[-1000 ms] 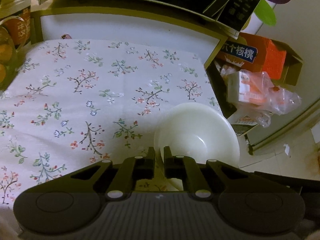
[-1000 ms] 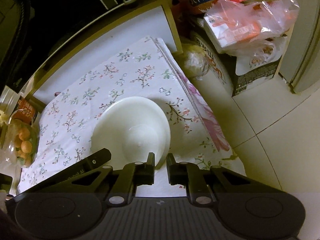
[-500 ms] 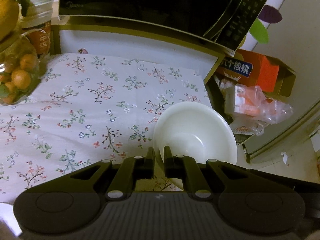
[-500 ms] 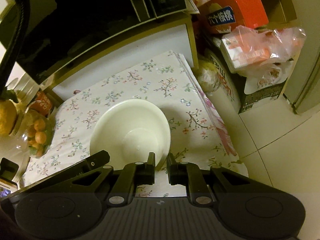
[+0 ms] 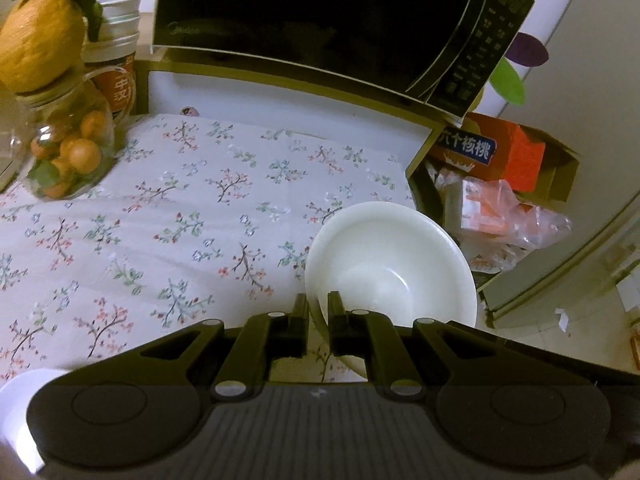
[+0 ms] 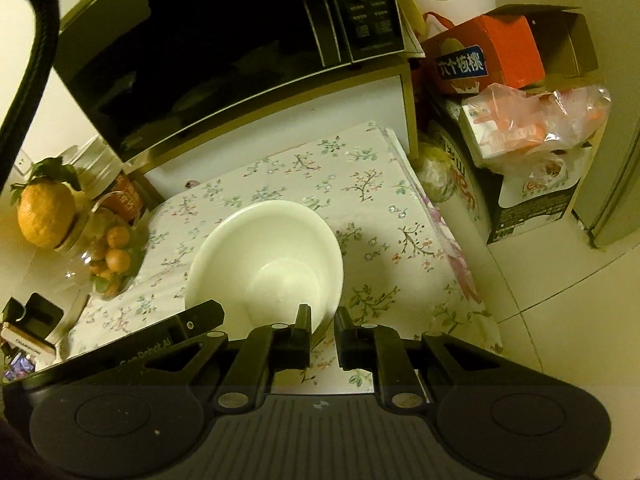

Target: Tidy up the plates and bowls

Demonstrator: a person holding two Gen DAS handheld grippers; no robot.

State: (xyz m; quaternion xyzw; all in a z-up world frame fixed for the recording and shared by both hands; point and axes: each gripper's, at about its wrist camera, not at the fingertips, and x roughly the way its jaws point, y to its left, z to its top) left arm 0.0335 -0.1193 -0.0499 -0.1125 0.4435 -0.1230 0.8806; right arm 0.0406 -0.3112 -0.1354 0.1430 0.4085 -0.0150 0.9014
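A white bowl (image 5: 392,264) is held above the floral tablecloth (image 5: 180,216) near its right edge. My left gripper (image 5: 318,312) is shut on the bowl's near rim, one finger inside and one outside. In the right wrist view the same white bowl (image 6: 264,260) shows with my right gripper (image 6: 322,320) shut on its right rim. The left gripper's body (image 6: 168,332) shows at the bowl's lower left.
A black microwave (image 5: 320,20) sits on a shelf behind the table. A glass jar of small oranges (image 5: 68,152) with a yellow fruit (image 5: 40,48) on top stands at the left. Boxes and plastic bags (image 5: 500,184) are piled right of the table.
Both grippers have risen and tilted up with the bowl still held; the microwave, jar and yellow fruit have come into view.
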